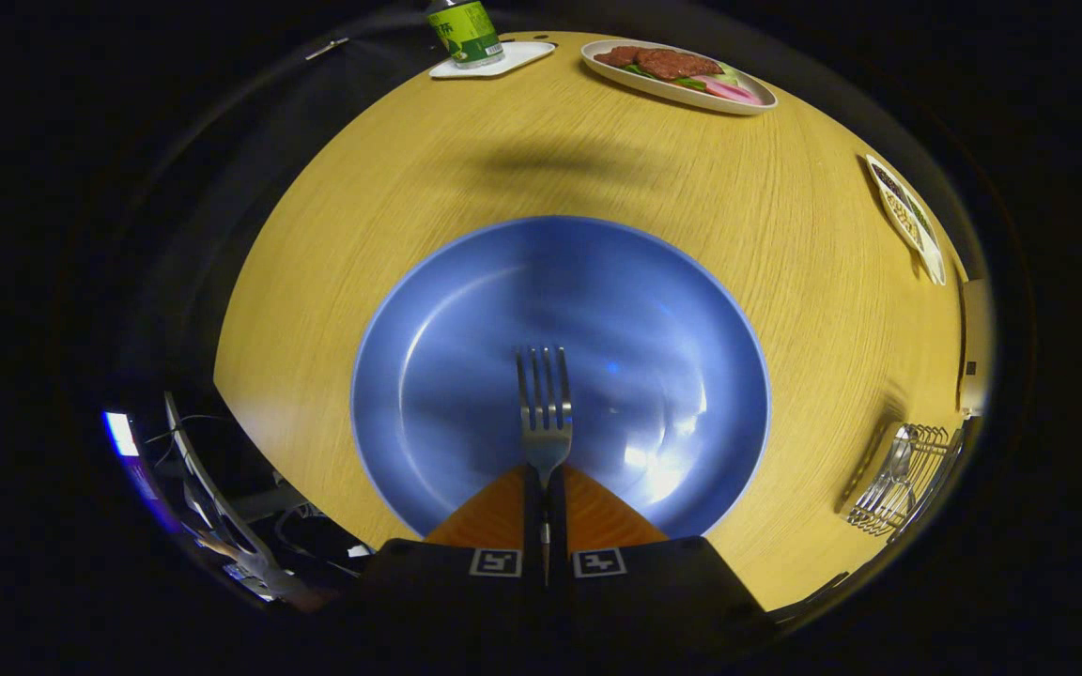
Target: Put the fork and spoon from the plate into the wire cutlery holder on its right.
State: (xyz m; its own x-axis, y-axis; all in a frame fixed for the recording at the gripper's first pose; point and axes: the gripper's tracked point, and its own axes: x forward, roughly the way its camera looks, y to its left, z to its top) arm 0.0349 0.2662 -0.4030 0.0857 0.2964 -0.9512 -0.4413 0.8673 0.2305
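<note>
Gripper view, jaws clamping fork [544, 413] over plate [466, 310]

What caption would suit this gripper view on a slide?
Hand-held gripper shut on a fork above the blue plate, wire cutlery holder to the right.

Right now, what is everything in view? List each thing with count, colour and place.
fork: one, silver, handle held between the fingers, tines over the blue plate
plate: one, blue, on the table just ahead of the fingers
holder: one, silver wire, on the table right of the plate; a silver utensil seems to lie in it
table: one, light wood
bottle: one, green label, on a white coaster at the far edge
food dish: one, white, with brown slices and greens, far side
second dish: one, white, far right edge, contents unclear
gripper: one, shut on the fork handle
</note>
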